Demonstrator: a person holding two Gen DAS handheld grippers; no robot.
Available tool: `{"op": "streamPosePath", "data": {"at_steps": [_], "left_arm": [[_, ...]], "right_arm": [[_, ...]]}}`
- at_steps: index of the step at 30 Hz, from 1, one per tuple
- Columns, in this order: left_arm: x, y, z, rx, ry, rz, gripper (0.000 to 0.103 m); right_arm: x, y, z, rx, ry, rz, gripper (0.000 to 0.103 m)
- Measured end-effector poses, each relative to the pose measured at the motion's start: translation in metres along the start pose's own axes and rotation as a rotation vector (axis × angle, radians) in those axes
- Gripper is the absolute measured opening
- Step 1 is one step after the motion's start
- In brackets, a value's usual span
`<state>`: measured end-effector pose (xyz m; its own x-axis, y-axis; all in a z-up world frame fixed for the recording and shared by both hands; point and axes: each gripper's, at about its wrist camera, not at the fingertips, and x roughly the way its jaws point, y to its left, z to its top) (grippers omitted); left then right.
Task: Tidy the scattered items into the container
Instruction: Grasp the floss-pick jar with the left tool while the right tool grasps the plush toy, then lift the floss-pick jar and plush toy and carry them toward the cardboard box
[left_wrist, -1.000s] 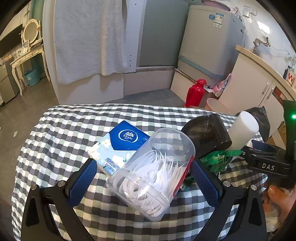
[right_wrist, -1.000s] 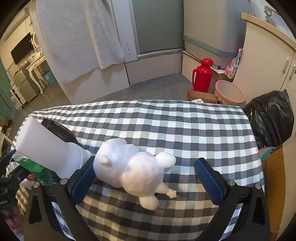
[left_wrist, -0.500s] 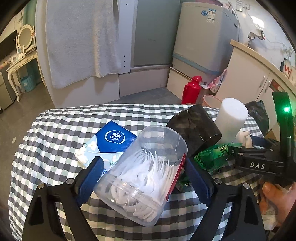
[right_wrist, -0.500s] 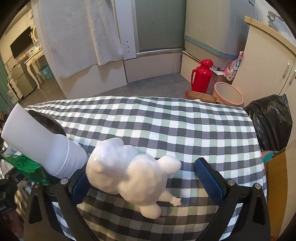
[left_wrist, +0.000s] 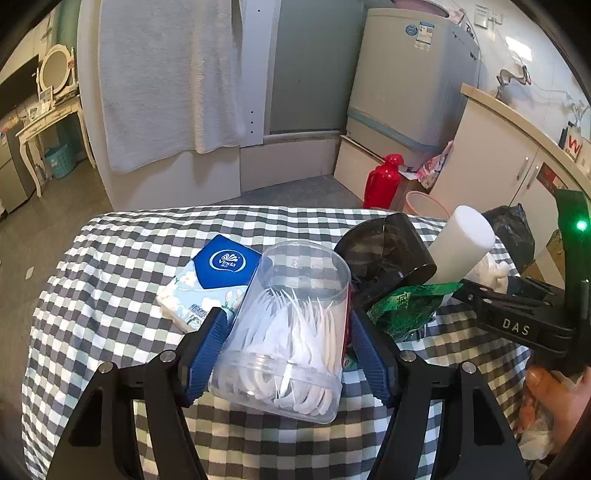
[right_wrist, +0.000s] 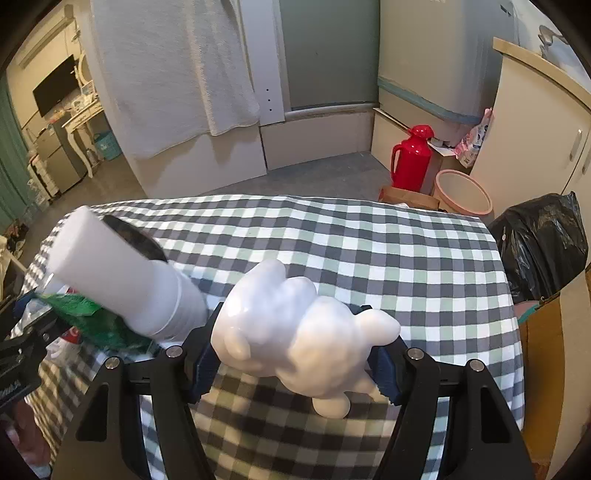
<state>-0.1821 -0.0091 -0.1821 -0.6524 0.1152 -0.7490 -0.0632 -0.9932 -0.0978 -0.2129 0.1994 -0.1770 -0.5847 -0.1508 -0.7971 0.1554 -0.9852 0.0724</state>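
My left gripper is shut on a clear plastic tub of white floss picks, which lies on its side on the checked tablecloth. My right gripper is shut on a white glossy animal figurine. A blue tissue pack lies left of the tub. A black container, a white bottle and a green packet lie to its right. The white bottle and the green packet also show left of the figurine in the right wrist view.
The table's far edge drops to a grey floor with a red thermos and a pink bin. A black rubbish bag and cream cabinets stand at the right. A white towel hangs behind.
Both grippers have closed: the left jaws came in onto the floss tub, the right jaws onto the white figurine. Both views have shifted a little closer to the objects.
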Motion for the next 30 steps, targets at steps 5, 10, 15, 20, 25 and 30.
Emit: {"op": "streamPosePath", "data": {"at_steps": [5, 10, 15, 20, 25, 30], "left_arm": [[-0.009, 0.0, -0.001, -0.003, -0.008, 0.012, 0.065], [-0.022, 0.001, -0.003, -0.008, -0.018, 0.026, 0.065], [-0.038, 0.001, -0.004, -0.011, -0.036, 0.035, 0.064], [-0.055, 0.003, -0.007, -0.015, -0.058, 0.04, 0.064], [-0.076, 0.002, -0.009, -0.019, -0.087, 0.047, 0.064], [-0.098, -0.003, -0.008, -0.017, -0.119, 0.048, 0.064]], "right_arm": [[-0.01, 0.0, -0.003, -0.003, -0.011, 0.016, 0.068], [-0.021, -0.001, -0.008, -0.009, -0.021, 0.029, 0.068], [-0.036, 0.0, -0.012, -0.009, -0.039, 0.042, 0.068], [-0.053, 0.003, -0.018, -0.01, -0.056, 0.053, 0.068], [-0.075, 0.006, -0.023, -0.014, -0.086, 0.064, 0.068], [-0.097, 0.012, -0.026, -0.022, -0.117, 0.071, 0.068]]}}
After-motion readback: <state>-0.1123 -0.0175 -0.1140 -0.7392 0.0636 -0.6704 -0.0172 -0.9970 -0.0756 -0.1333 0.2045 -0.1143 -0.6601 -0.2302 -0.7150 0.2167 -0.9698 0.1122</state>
